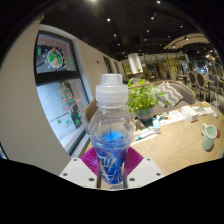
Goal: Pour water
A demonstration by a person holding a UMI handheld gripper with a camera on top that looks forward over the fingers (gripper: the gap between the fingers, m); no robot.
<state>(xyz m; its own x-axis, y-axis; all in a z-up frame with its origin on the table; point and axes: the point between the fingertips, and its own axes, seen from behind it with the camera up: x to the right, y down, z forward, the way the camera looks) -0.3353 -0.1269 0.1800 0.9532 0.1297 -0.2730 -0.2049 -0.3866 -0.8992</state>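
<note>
A clear plastic water bottle [111, 128] with a white cap and a blue label stands upright between my fingers, lifted above the table. My gripper [111, 163] is shut on the bottle's lower body, with the magenta pads [92, 160] pressing on both sides. A pale green cup [209, 133] rests on the wooden table [175, 145] to the right, beyond the bottle.
A potted green plant [146, 99] stands on the table behind the bottle. Another pale green cup [207, 144] sits near the first. Posters hang on a wall panel [58, 90] to the left. Chairs and shelves fill the room farther back.
</note>
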